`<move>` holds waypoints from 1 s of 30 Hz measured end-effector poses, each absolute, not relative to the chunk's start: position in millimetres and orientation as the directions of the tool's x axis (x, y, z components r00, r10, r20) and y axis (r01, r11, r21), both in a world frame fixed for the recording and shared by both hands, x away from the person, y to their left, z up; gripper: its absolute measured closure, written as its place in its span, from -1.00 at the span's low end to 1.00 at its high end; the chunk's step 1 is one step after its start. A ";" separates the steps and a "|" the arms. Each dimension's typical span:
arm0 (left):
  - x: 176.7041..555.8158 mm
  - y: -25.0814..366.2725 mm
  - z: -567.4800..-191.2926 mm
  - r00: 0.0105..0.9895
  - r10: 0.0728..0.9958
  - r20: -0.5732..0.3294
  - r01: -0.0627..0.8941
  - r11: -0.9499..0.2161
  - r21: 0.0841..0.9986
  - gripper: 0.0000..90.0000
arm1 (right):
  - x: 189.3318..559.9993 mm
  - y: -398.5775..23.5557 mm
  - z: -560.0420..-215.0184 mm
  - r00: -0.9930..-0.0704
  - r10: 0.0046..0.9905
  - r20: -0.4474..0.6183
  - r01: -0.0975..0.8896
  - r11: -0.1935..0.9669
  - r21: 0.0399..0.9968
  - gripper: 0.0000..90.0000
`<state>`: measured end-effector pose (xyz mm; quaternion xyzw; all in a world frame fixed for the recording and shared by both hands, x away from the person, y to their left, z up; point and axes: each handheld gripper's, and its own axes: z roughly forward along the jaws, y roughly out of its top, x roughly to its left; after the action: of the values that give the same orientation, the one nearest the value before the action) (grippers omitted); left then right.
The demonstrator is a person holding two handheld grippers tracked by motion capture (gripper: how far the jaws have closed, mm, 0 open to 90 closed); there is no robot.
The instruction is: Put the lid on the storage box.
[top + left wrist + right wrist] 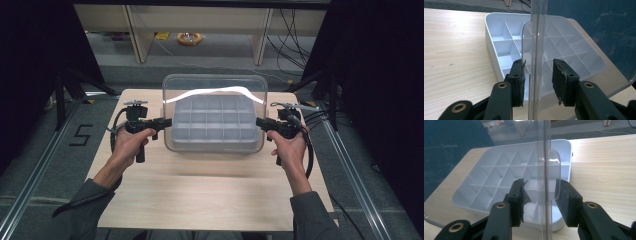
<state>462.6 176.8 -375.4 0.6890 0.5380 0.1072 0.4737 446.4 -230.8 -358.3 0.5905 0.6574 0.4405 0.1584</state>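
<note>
A white compartment box [215,145] stands at the middle back of the wooden table, its several cells empty. Its clear lid [215,84] is swung up, roughly upright over the box. My left gripper [167,121] is at the lid's left edge and my right gripper [258,121] at its right edge. In the left gripper view the lid's edge [538,30] runs up between the open jaws of that gripper [537,68], with a gap at each pad. In the right gripper view the lid [546,145] likewise stands between the open jaws of that gripper [541,188]. The box rim [489,27] [565,143] lies behind.
The light wooden table [210,195] has bare room in front of the box and beside it. Beyond its far edge are grey floor, wooden shelf legs [137,35] and a yellow roll [189,38]. Black curtains hang on both sides.
</note>
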 end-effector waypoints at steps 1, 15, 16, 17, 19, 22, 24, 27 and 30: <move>462.6 176.8 -375.4 0.398 0.843 -0.362 0.640 0.028 0.768 0.36 | 446.4 -230.8 -358.3 -0.252 0.916 0.312 0.637 -0.085 0.766 0.33; 503.9 165.5 -379.8 0.329 0.874 -0.356 0.693 0.033 0.720 0.31 | 496.2 -232.3 -362.8 -0.192 0.930 0.312 0.682 -0.102 0.724 0.28; 507.2 164.8 -381.1 0.324 0.879 -0.350 0.699 0.027 0.715 0.31 | 500.9 -229.9 -365.9 -0.168 0.923 0.345 0.699 -0.135 0.703 0.27; 507.2 164.8 -381.1 0.324 0.879 -0.350 0.699 0.027 0.715 0.31 | 504.7 -231.0 -368.4 -0.180 0.928 0.326 0.692 -0.116 0.713 0.27; 512.2 162.3 -383.9 0.316 0.883 -0.348 0.708 0.024 0.706 0.31 | 508.4 -230.9 -370.9 -0.170 0.928 0.332 0.706 -0.121 0.698 0.25; 515.9 160.1 -387.4 0.307 0.885 -0.349 0.718 0.024 0.695 0.30 | 514.2 -232.9 -373.3 -0.172 0.931 0.323 0.711 -0.109 0.694 0.24; 517.2 160.3 -388.1 0.307 0.884 -0.354 0.720 0.028 0.693 0.29 | 514.0 -230.1 -371.5 -0.135 0.923 0.359 0.731 -0.152 0.665 0.24; 522.1 159.6 -391.1 0.288 0.884 -0.370 0.731 0.047 0.681 0.28 | 519.1 -230.8 -374.3 -0.129 0.919 0.373 0.731 -0.166 0.661 0.23; 524.4 158.2 -393.6 0.280 0.884 -0.373 0.734 0.053 0.677 0.26 | 523.5 -229.1 -376.4 -0.094 0.917 0.388 0.747 -0.192 0.636 0.21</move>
<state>524.4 158.2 -393.6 0.6822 0.5930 0.0901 0.4182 523.5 -229.1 -376.4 0.6642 0.6262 0.3937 0.1077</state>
